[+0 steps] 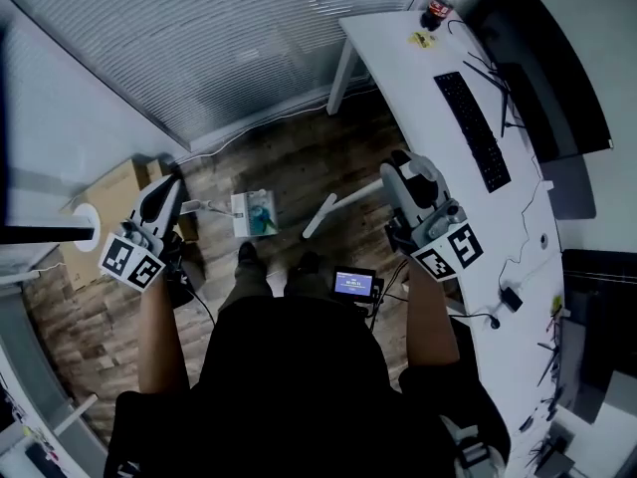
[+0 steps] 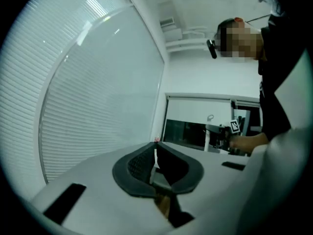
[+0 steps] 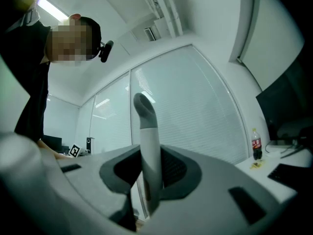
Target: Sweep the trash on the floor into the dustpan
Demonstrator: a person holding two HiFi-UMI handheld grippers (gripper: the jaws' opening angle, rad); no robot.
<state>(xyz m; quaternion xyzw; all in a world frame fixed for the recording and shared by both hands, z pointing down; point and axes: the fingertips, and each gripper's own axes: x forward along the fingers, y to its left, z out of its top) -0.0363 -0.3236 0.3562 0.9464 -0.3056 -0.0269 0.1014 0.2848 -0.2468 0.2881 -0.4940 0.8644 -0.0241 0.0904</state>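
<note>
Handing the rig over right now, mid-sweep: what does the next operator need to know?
Left hand-held gripper: shut, nothing seen held.
Right hand-held gripper: shut on the broom handle.
Dustpan: on the floor ahead of the feet, a teal piece in it.
Done: that piece looks swept in.
Left: check the floor for more trash.
</note>
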